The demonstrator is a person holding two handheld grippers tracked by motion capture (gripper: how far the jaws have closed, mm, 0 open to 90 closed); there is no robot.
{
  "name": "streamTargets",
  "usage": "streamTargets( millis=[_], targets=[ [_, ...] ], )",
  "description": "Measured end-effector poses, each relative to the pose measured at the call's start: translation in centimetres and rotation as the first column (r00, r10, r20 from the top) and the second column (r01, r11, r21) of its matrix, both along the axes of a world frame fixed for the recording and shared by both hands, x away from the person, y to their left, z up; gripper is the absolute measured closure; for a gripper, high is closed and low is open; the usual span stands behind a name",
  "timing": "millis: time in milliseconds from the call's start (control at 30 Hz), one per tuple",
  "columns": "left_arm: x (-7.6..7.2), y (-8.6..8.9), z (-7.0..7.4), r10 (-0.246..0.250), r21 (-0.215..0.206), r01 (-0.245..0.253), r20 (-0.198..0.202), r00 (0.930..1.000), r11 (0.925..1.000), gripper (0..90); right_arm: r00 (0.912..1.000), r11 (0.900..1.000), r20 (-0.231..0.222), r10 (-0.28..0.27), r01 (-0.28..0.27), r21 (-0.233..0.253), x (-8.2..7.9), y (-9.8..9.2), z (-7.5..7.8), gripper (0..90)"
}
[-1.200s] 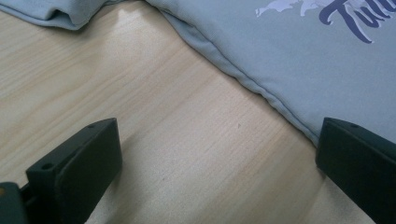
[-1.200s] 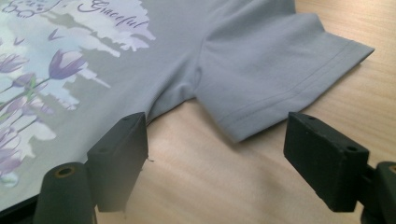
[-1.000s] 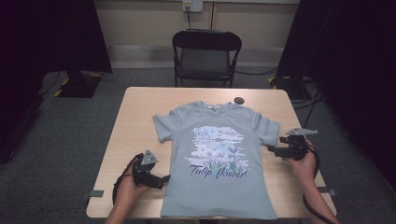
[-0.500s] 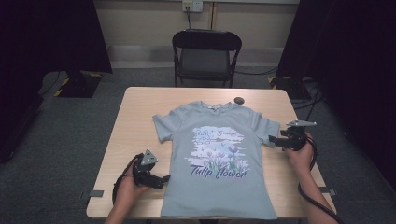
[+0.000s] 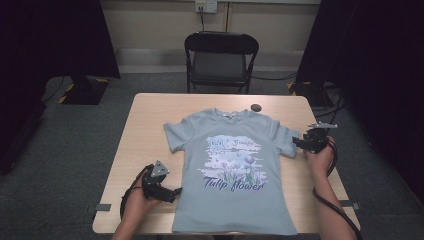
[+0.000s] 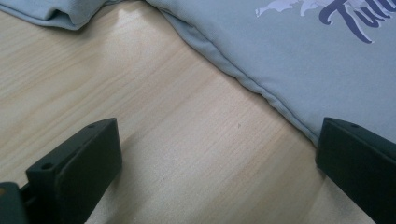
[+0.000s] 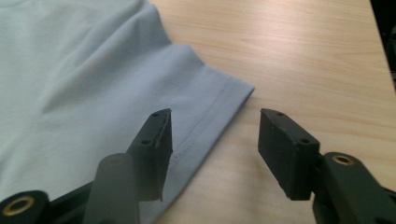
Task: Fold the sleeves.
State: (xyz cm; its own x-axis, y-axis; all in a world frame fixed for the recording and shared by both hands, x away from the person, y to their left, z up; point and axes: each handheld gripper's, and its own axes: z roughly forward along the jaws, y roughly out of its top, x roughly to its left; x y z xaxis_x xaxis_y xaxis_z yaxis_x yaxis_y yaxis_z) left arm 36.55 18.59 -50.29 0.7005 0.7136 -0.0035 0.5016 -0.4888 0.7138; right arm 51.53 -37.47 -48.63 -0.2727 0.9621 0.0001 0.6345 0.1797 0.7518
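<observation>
Pale blue cotton T-shirt (image 5: 235, 170) with a tulip print lies flat, front up, on the light wooden table (image 5: 145, 125). By its sleeve hem, the right gripper (image 5: 300, 142) has its jaws spread, one over the cloth. Down at the side seam, the left gripper (image 5: 176, 192) gapes wide over bare wood.

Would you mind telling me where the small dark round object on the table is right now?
In the high view, the small dark round object sits on the table near its far edge, just beyond the T-shirt collar, toward the right, in front of the folding chair.
</observation>
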Motion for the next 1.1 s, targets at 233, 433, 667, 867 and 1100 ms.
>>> streamTargets(
  millis=[233, 433, 667, 867, 1100],
  targets=[
    [0.0, 0.0, 0.0, 0.000, 0.000, 0.000, 0.000, 1.0000, 1.0000, 0.0, 0.9994, 0.999, -0.015, -0.030, 0.030, -0.035, 0.8, 0.4, -0.5, 51.1],
    [0.0, 0.0, 0.0, 0.000, 0.000, 0.000, 0.000, 1.0000, 1.0000, 0.0, 0.9999, 1.000, -0.009, -0.013, 0.013, -0.022, 0.8, 0.7, -0.6, 61.3],
    [0.0, 0.0, 0.0, 0.000, 0.000, 0.000, 0.000, 1.0000, 1.0000, 0.0, 0.9998, 0.999, -0.014, 0.015, -0.014, 0.039, 0.7, 0.8, -0.8, 82.6],
    [0.0, 0.0, 0.0, 0.000, 0.000, 0.000, 0.000, 1.0000, 1.0000, 0.0, 0.9997, 1.000, -0.009, 0.023, -0.023, 0.004, 0.8, 1.4, -0.4, 86.5],
    [0.0, 0.0, 0.0, 0.000, 0.000, 0.000, 0.000, 1.0000, 1.0000, 0.0, 0.9986, 0.998, 0.025, 0.047, -0.048, 0.040, 0.4, 1.4, 0.6, 87.4]
  ],
)
